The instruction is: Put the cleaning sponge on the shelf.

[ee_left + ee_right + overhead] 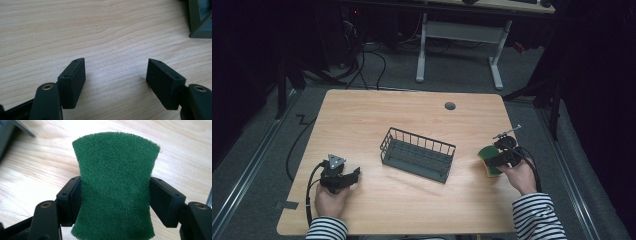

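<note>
The tabletop [412, 112] is pale wood with a clear grain running its length, rounded at the corners, and it fills the middle of the high view. A small grey cable port [450, 106] sits near its far edge, right of centre. Around it the floor [257, 165] is grey carpet, with a metal rail running along the left of the frame and black cables looping at the upper left. Behind, at the top of the frame, a second desk on a white frame [459, 35] stands against a dark, unlit room.

In the centre of the tabletop sits a dark wire basket [417, 154], turned slightly askew. I can read no brand, label or writing anywhere.

At the lower left of the high view the left tongs [357, 173] rest low over bare wood, well apart from the basket; in the left gripper view [115, 80] the jaws stand wide with nothing between them, a corner of the basket at the upper right. At the right of the high view the right tongs [493, 161] are clamped on a sponge [488, 159], green on top with a yellow edge, just right of the basket. In the right gripper view [115, 197] the green scouring face [115, 187] bulges between the pinching jaws. Both sleeves are black-and-white striped.
</note>
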